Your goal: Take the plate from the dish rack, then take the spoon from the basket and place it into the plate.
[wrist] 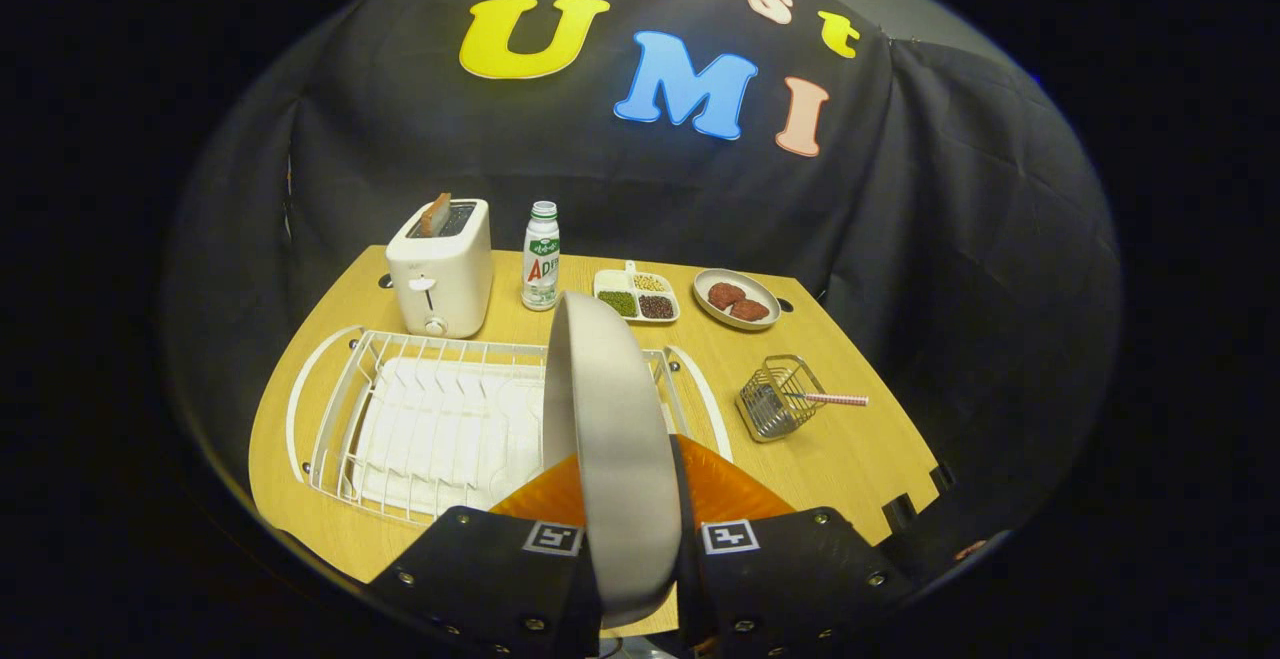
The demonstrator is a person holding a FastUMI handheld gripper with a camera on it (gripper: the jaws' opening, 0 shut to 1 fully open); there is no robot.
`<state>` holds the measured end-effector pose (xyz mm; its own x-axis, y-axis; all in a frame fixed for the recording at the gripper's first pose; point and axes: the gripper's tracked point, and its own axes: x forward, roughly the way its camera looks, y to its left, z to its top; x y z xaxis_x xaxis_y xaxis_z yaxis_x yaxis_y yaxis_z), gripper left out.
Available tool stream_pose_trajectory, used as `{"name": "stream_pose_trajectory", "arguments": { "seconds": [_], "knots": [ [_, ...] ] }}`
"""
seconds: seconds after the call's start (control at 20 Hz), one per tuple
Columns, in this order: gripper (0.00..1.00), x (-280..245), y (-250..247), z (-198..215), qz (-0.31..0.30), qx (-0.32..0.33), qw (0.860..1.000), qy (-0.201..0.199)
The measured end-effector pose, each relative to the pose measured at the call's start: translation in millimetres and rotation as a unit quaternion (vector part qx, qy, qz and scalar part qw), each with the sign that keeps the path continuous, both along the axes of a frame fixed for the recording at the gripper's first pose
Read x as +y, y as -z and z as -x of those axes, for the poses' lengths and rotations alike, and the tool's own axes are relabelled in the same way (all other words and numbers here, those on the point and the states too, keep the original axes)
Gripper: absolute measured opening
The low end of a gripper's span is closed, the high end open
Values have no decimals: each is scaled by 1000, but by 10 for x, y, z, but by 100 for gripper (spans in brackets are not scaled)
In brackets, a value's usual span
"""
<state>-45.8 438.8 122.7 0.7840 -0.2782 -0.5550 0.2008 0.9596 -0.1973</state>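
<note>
gripper [635, 539] clamped from both sides on the plate [612, 439], held on edge and raised above the dish rack [400, 419], rim pinched between the fingers so as to come clear of the wires. out of the rack, not yet set down. spoon [835, 399] lying in the wire basket [775, 401] to the right, handle poking out rightward. bare table [850, 459] near the basket looks a fit landing spot. farther off: toaster [440, 269], bottle [541, 256], divided tray [637, 296], dish of patties [737, 299], none in the way.
</note>
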Motion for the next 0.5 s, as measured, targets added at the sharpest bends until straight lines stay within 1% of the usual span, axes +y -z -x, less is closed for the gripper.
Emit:
{"name": "stream_pose_trajectory", "arguments": {
  "seconds": [0.3,0.5],
  "knots": [
    [29,-184,91,596,-37,-2,999,10],
    [29,-306,324,893,-97,6,995,24]
  ]
}}
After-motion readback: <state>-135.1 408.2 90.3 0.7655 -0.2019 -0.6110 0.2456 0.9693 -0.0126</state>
